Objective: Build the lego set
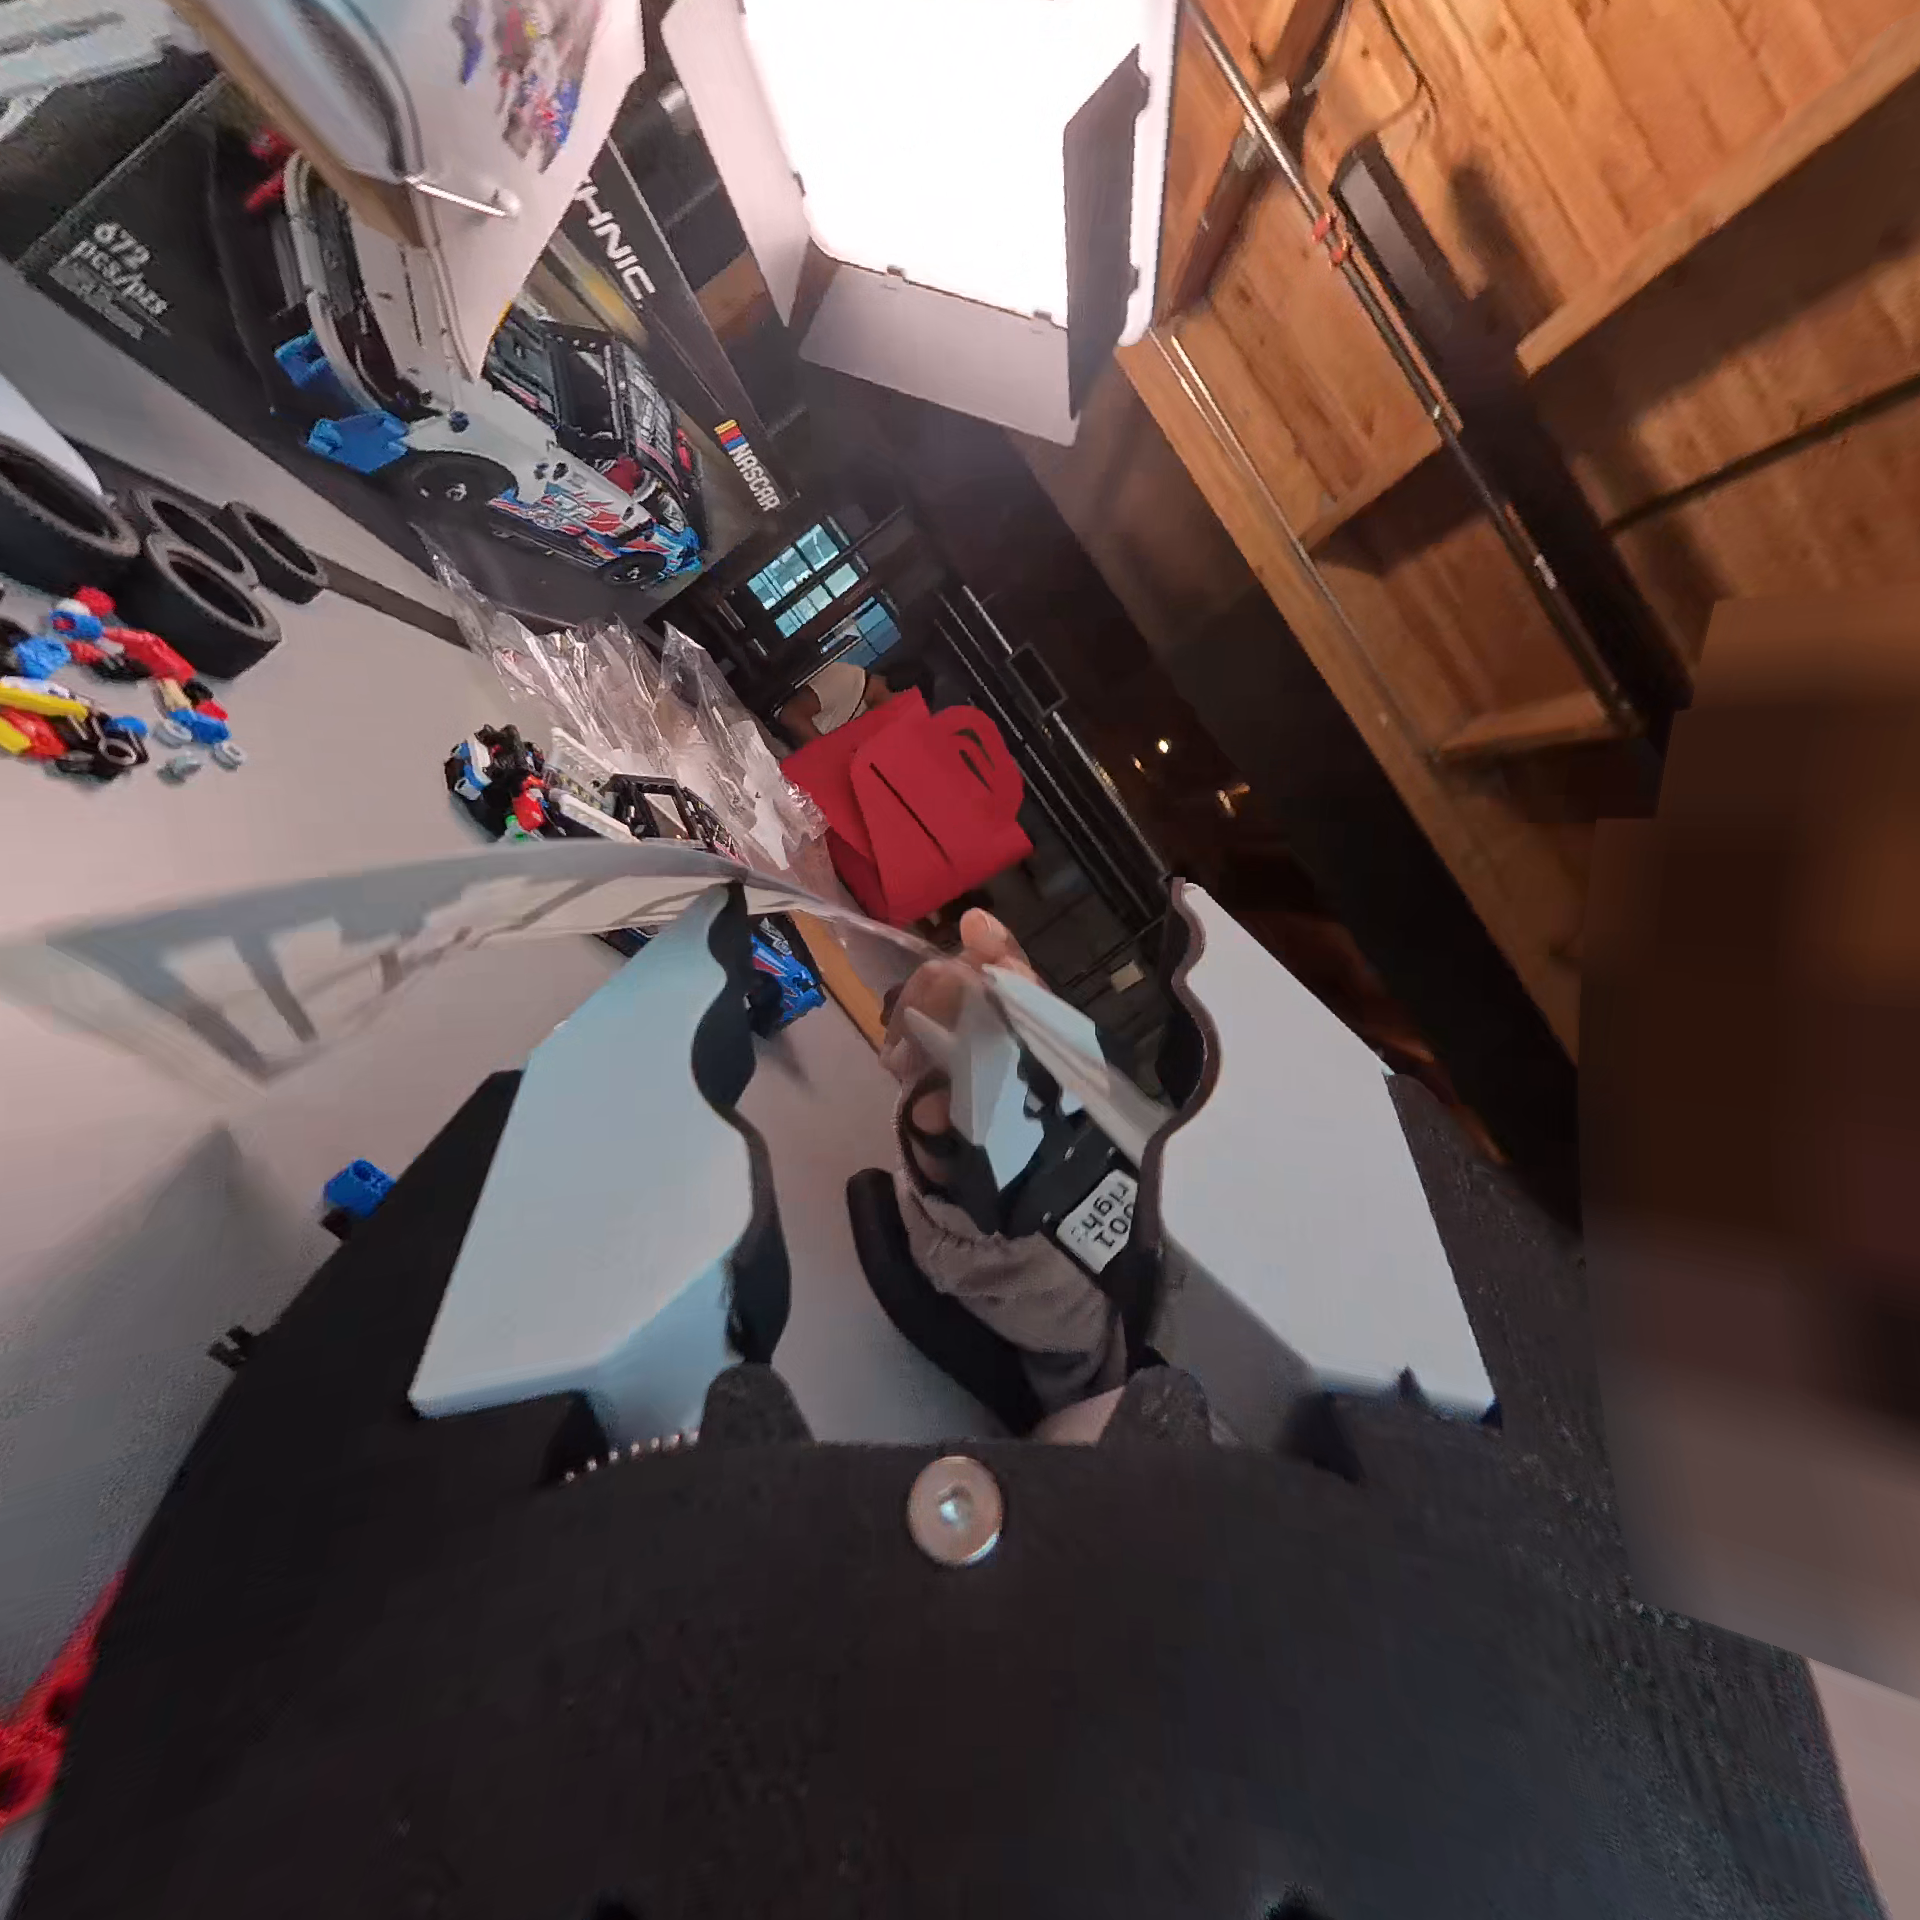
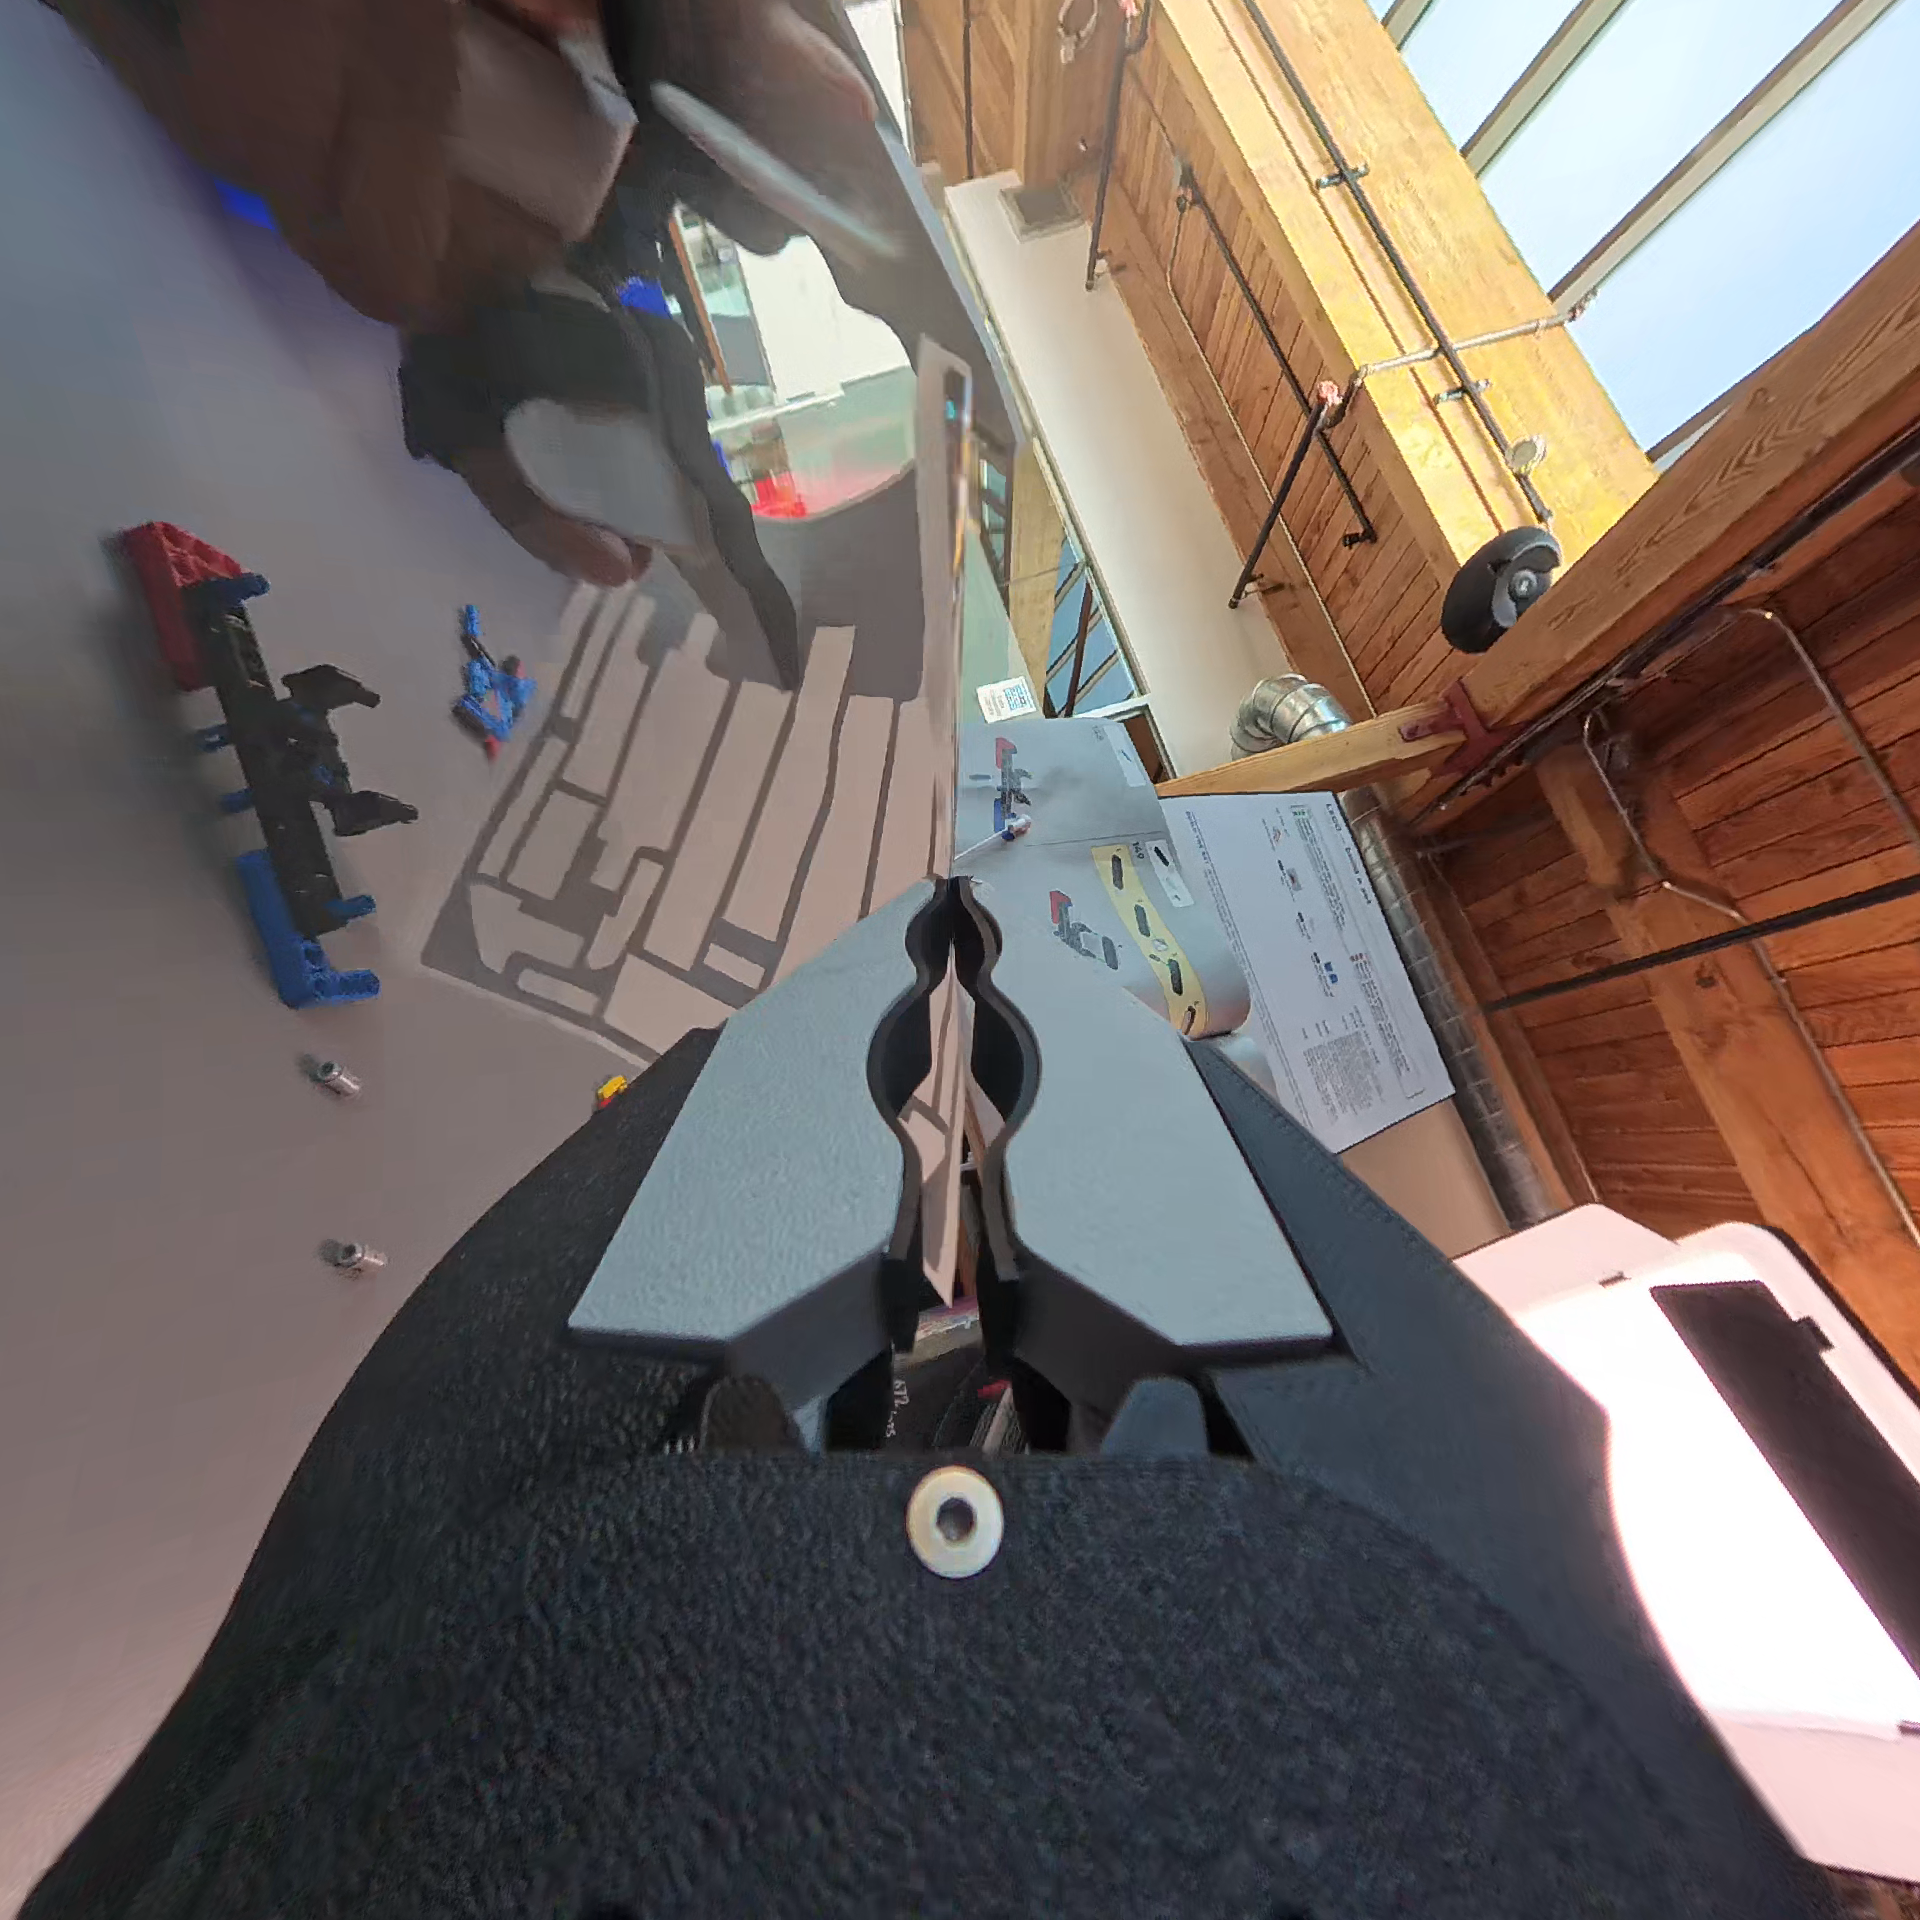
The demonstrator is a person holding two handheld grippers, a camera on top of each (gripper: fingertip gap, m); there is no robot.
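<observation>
- The sheet (image 2: 665, 831), a thin sticker sheet with pale die-cut shapes on a grey backing, is lifted off the worktop (image 2: 156, 1143). In the right wrist view it stands almost edge-on, running straight forward from the claw tips.
- The right claw (image 2: 954, 894) is pinched closed on the near edge of the sheet, which runs back between its grey fingers (image 2: 790, 1143).
- In the left wrist view the same sheet (image 1: 312, 935) crosses the frame as a long curved band, its long axis lying across the left claw (image 1: 956, 914) rather than along it.
- The left claw is spread wide. The sheet's edge passes just by its fingertips, but nothing is gripped there.
- So the right claw holds the sheet and the left is free; I judge that the next move depends on the left claw closing across the sheet's edge, or on a sticker.
- Beyond the sheet lie a black, blue and red sub-assembly (image 2: 275, 769) and a small blue piece (image 2: 494, 691).
- Farther off are loose bricks (image 1: 94, 707), black tyres (image 1: 197, 582), a part-built car (image 1: 582, 790) beside clear bags (image 1: 623, 675), and the set's box (image 1: 499, 436).
- The instruction booklet (image 2: 1101, 883) lies open past the right claw.
</observation>
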